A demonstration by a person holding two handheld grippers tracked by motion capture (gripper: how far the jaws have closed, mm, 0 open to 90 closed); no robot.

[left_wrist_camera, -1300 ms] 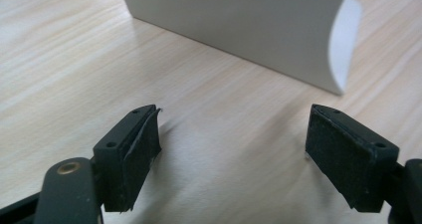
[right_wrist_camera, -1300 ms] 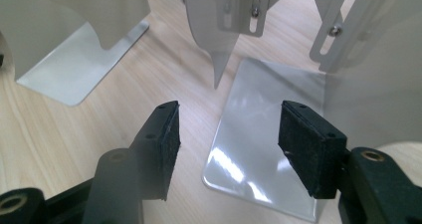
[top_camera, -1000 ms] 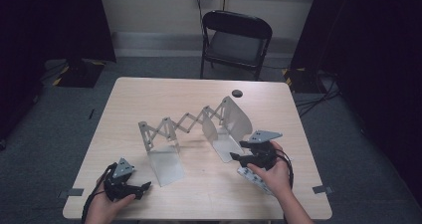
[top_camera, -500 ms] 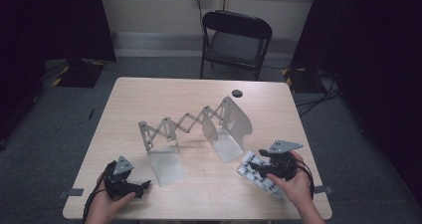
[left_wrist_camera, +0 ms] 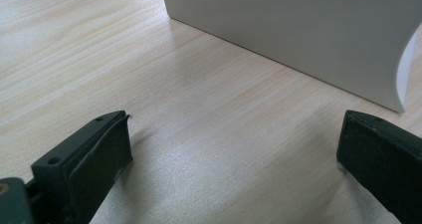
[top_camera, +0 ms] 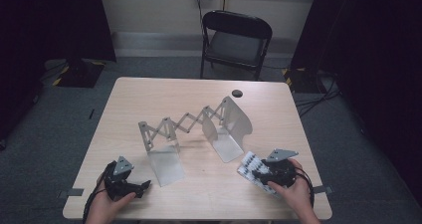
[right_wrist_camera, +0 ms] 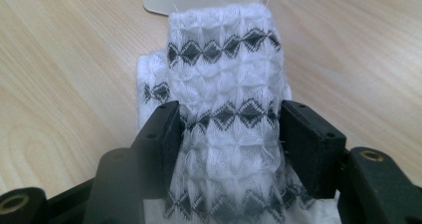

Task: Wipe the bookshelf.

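The right gripper [right_wrist_camera: 230, 129] has its jaws pressed in on a folded white cloth with black diamond bands [right_wrist_camera: 226, 109], which bulges up between them, so I take it as clenched on the cloth. From above, that cloth [top_camera: 250, 167] sits at the near right of the wooden table [top_camera: 149, 94], just on the near side of the right metal bookend [top_camera: 234, 127].

The left gripper [top_camera: 133, 188] rests at the near left corner with its jaws spread wide over bare wood, nothing between them; its own view looks at the flat white base of the left bookend [left_wrist_camera: 298, 30] just ahead.

As I read it, the job is barely begun: the cloth is in the grip but not yet placed anywhere, and the expanding scissor-link rack [top_camera: 181, 124] between the two bookends stands with nothing in it. What is left, I'd guess, is lifting the cloth and setting it in between the plates.

The right bookend's upright plate stands between cloth and rack, so the cloth would have to go over or around it. A small black disc [top_camera: 237, 92] lies at the far edge and a folding chair [top_camera: 236, 40] beyond the table, both well clear.
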